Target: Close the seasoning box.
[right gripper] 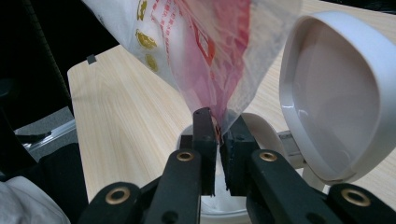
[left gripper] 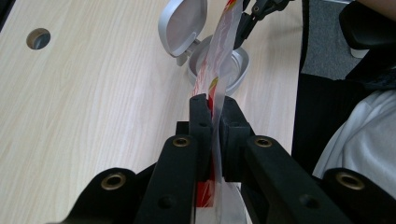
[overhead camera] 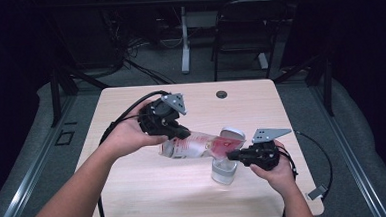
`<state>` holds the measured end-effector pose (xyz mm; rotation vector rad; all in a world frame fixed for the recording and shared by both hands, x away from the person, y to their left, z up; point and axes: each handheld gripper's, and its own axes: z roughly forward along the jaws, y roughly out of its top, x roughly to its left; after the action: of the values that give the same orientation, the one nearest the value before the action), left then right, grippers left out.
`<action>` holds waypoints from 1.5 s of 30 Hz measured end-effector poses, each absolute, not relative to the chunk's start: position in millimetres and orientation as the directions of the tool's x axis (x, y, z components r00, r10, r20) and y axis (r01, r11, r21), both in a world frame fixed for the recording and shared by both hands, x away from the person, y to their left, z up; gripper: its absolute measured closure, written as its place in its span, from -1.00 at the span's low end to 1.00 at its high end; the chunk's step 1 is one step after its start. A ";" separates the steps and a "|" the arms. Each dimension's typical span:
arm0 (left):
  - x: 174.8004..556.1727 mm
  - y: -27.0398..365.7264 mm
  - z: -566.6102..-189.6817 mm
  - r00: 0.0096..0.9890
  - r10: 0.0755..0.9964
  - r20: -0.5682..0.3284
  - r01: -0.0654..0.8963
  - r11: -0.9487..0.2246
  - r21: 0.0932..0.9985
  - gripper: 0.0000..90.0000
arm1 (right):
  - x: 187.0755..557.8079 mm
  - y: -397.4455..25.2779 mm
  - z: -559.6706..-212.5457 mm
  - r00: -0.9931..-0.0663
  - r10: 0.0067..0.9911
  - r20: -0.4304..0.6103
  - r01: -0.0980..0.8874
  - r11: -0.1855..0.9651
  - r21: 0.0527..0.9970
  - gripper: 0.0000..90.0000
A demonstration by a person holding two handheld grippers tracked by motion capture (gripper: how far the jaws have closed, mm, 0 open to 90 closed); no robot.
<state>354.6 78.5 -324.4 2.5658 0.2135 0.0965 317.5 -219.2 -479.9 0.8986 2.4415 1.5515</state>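
A clear plastic bag printed in red, white and gold (overhead camera: 195, 144) hangs in the air between the two grippers, stretched nearly level above the pale wood-grain tabletop (overhead camera: 135, 191). The left gripper (overhead camera: 182, 132) has its jaws pressed together on one end of the bag; in the left gripper view the film (left gripper: 215, 116) runs edge-on through the closed black jaws. The right gripper (overhead camera: 232, 156) pinches the opposite end, and in the right gripper view the bag (right gripper: 205, 51) fans up and away from its shut jaws.

The end held by the right gripper sits lower, directly over a small round translucent container (overhead camera: 224, 171) that stands on the tabletop near the front right. Its hinged white lid (overhead camera: 231, 133) is flipped up and back, which leaves the mouth open. From the left gripper view the container (left gripper: 233, 70) lies just beyond the bag, lid (left gripper: 182, 25) tilted behind it.

Holding the bag by both ends seems meant to keep the floppy film taut and steerable: the left gripper lifts the far end so that anything inside can slide downhill, while the right gripper aims the low end at the opening. Whether the low end is open, and whether the bag holds anything, cannot be told.
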 end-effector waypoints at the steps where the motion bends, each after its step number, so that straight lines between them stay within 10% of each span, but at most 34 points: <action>1: 354.9 78.5 -324.3 0.985 0.172 0.026 0.131 -0.832 0.539 0.91 | 317.5 -219.3 -479.9 -0.819 0.534 0.212 0.419 0.302 0.856 0.90; 45: 357.8 74.4 -322.0 0.984 0.175 0.020 0.139 -0.839 0.527 0.91 | 317.7 -218.9 -481.6 -0.817 0.539 0.206 0.416 0.302 0.858 0.89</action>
<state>357.8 74.4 -322.0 2.5800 0.2204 0.0909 317.7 -218.9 -481.6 0.8980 2.4354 1.5456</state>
